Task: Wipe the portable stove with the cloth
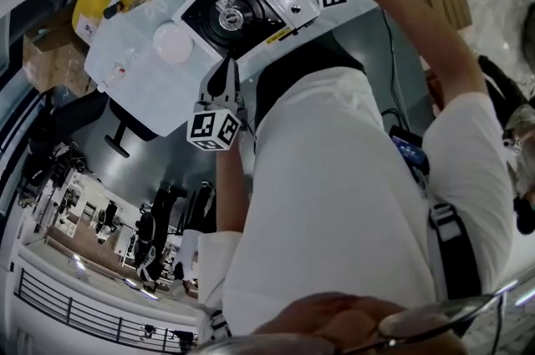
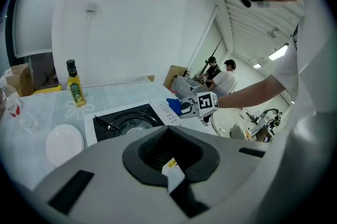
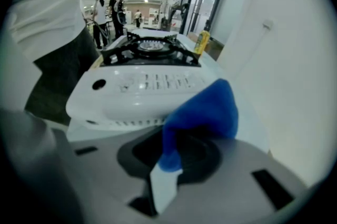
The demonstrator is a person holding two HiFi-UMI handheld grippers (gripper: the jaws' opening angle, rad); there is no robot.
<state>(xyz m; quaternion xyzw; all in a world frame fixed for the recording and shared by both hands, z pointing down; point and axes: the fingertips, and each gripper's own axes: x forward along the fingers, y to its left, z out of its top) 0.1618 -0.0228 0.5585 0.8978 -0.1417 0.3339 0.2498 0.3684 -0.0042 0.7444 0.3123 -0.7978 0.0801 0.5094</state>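
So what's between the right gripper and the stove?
The cloth, which the right gripper holds clamped at the white knob end of the stove. The right gripper view shows it best; the head view agrees.

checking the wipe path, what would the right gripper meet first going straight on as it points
Probably the white vented side of the portable gas stove, directly ahead of the blue cloth pinched in the right gripper; depth unclear.
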